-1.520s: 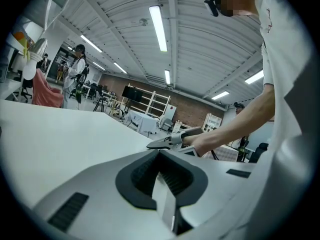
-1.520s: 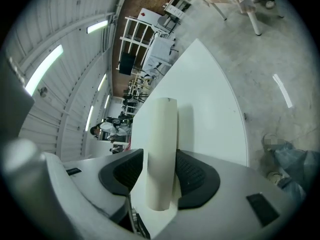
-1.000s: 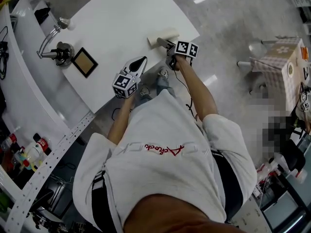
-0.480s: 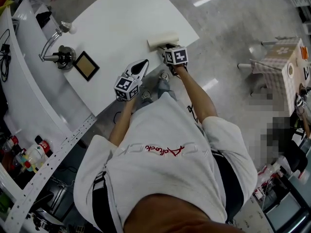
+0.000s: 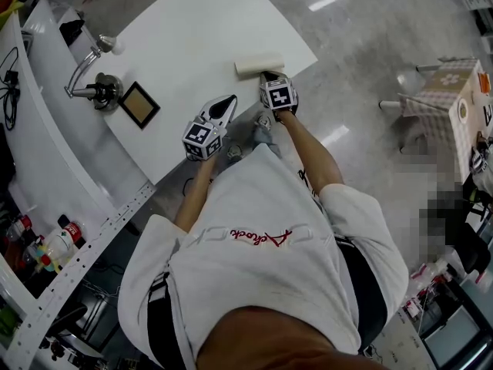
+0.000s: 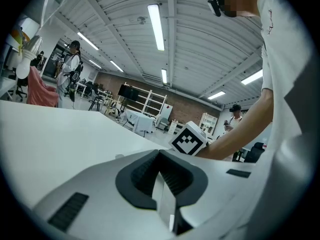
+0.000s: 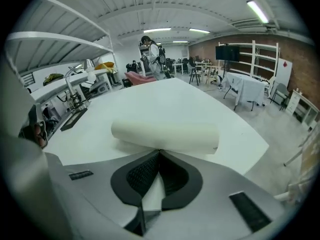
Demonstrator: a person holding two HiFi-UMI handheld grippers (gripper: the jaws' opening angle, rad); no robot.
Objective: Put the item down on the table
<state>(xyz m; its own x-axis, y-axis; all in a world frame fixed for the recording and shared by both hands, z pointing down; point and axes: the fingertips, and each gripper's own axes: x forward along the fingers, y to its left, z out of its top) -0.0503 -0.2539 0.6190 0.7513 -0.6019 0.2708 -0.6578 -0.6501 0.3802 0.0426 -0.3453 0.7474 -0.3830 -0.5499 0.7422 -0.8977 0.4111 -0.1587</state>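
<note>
Paper roll (image 5: 259, 65) lies on table (image 5: 192, 37) beyond just-closed empty right gripper (image 5: 267, 75); left gripper (image 5: 229, 99) closed; frame (image 5: 139, 105) apart

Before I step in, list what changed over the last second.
The right gripper rolled on its wrist and its jaws have just been closing; they are shut now, nothing between them. The paper roll lay on the table throughout; the left gripper kept still.
</note>
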